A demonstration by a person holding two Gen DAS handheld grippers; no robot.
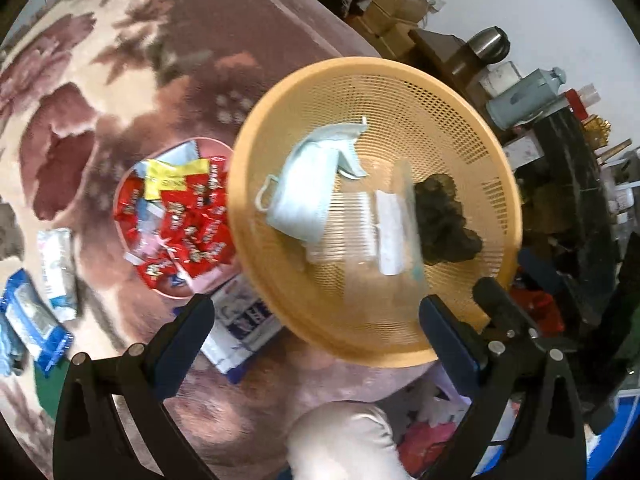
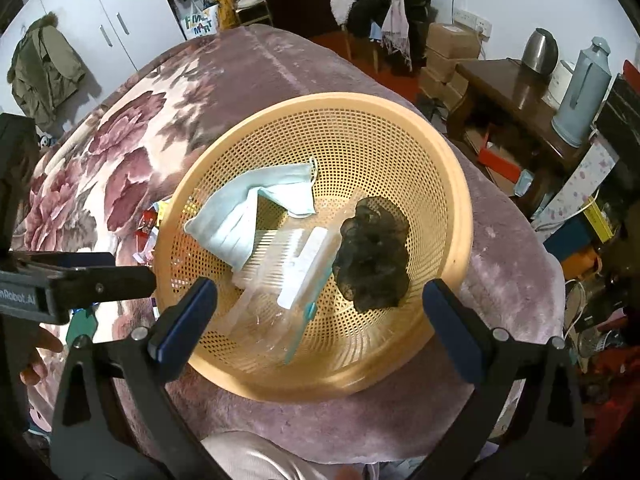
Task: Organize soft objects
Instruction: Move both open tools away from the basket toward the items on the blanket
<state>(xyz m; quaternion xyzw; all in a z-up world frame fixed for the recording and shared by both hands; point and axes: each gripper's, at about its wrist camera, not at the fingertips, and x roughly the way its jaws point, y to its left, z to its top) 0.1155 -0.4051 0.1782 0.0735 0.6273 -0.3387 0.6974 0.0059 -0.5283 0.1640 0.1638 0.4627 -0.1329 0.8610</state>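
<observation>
Two claws: both spread wide, neither holding anything.
Wipe packs (image 1: 38,314): far left in the left wrist view, blue packs and a white one lying on the flowered blanket (image 1: 120,60), well apart from the left claw.
Pink dish (image 1: 176,216): left of the basket, heaped with red snack packets, a yellow one on top; its right edge sits under the basket rim.
Blue-and-white pack (image 1: 240,328): on the blanket between the pink dish and the left claw's left finger, partly under the basket.
Left claw (image 1: 316,320): wide open, empty; it hangs over the near rim of the basket, its right finger over the mesh, its left finger beyond the rim above the blue-and-white pack.
Orange basket (image 2: 460,216): round mesh basket resting on the blanket, in front of both claws.
Face mask (image 2: 256,208): pale blue, crumpled, in the left half of the basket, ahead of both claws and untouched.
Clear bag (image 2: 296,276): in the basket's middle, holding white sticks and a white strip, with a teal seal along one edge; it lies partly under the mask, nearest the right claw.
Dark fuzzy item (image 2: 372,260): brown-black soft lump in the right half of the basket, touching the clear bag.
Right claw (image 2: 320,312): wide open, empty, its fingers straddling the basket's near rim, touching nothing that I can tell.
Side table (image 2: 504,84): far right, carrying a kettle and a flask.
</observation>
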